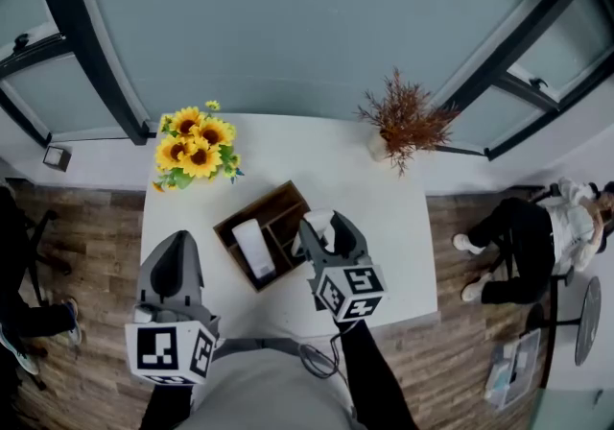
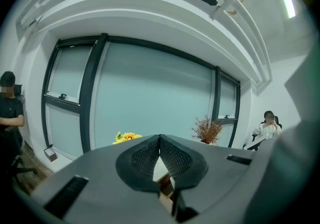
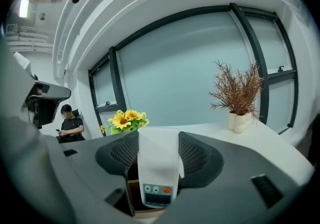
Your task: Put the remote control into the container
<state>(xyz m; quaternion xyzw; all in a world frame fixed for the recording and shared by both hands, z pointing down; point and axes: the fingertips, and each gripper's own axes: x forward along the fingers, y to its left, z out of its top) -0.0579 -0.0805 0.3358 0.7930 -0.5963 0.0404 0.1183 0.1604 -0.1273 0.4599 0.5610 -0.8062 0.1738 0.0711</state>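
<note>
Remote control (image 3: pixel 158 168) clamped in right tongs (image 3: pixel 158 143).

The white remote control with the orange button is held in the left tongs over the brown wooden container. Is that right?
Not quite. The white remote control with the orange button is held in the right tongs, not the left, as the right gripper view shows. The left tongs are shut on nothing. The remote is over the brown wooden container, as stated.
</note>
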